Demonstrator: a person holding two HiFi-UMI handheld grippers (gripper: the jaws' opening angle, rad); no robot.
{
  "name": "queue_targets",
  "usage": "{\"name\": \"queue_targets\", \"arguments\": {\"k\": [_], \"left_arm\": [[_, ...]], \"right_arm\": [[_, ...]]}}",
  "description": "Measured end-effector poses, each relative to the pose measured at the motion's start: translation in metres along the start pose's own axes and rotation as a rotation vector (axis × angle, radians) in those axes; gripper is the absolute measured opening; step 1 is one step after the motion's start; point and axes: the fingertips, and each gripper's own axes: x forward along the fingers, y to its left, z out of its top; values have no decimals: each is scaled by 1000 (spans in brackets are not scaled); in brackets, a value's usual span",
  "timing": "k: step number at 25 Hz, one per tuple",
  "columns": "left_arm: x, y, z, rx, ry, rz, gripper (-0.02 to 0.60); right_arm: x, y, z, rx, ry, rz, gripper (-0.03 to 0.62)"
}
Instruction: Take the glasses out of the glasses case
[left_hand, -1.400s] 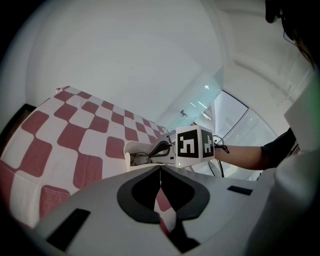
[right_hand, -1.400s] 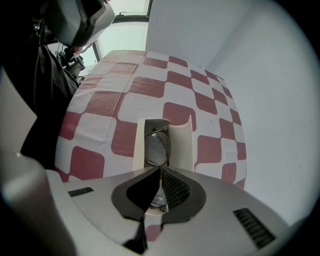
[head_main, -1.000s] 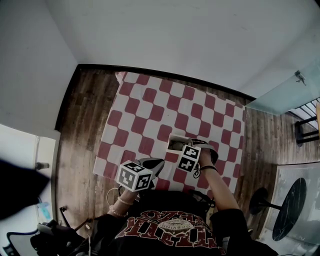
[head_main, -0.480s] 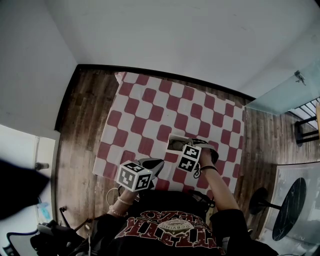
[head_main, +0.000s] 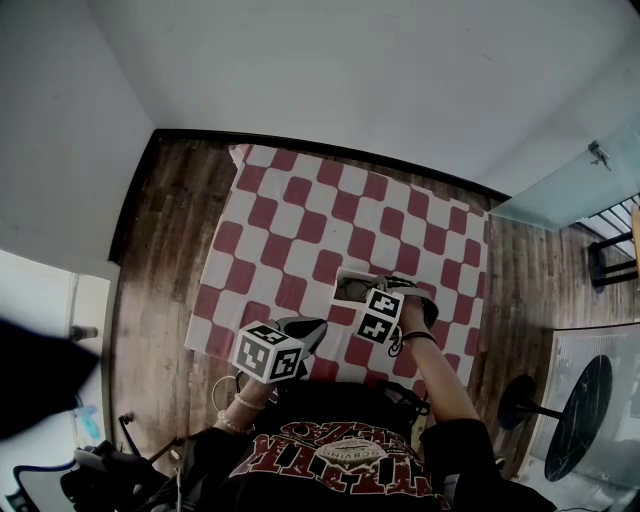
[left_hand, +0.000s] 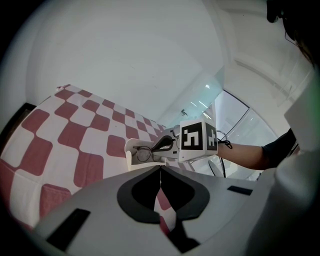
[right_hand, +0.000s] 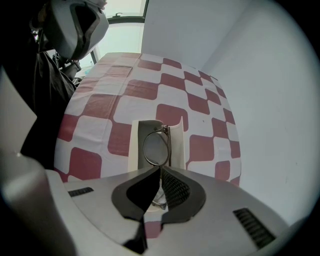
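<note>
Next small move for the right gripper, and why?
Likely lift the right gripper slowly upward: its jaws look closed on the glasses, whose far lens lies in the open glasses case, and the left gripper, shut, isn't holding the case.

The person wears a black T-shirt (head_main: 300, 478) with red and white lettering across the chest. There are pale beaded bracelets (head_main: 243, 404) on the left wrist and a black band (head_main: 416, 337) on the right. The left hand-held gripper (left_hand: 160, 170) and the right hand-held gripper (right_hand: 160, 171) are smooth grey with dark jaw linings. Each carries a white cube (head_main: 268, 352) printed with black square markers.
</note>
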Motion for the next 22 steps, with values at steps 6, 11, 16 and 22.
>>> {"name": "queue_targets", "arguments": {"k": [6,11,16,22], "left_arm": [[0,-1,0,2,2,-3,9],[1,0,-2,0,6,-2,9],[1,0,-2,-1,9,-3,9],[2,-1,-2,0,13,-9,9]], "right_arm": [[-5,-1,1,-6,-2,-4,25],[-7,0,1,-4,-3,-5,25],[-10,0,1,1,-8,-7,25],[-16,-1,2,9,-16,-12,25]]}}
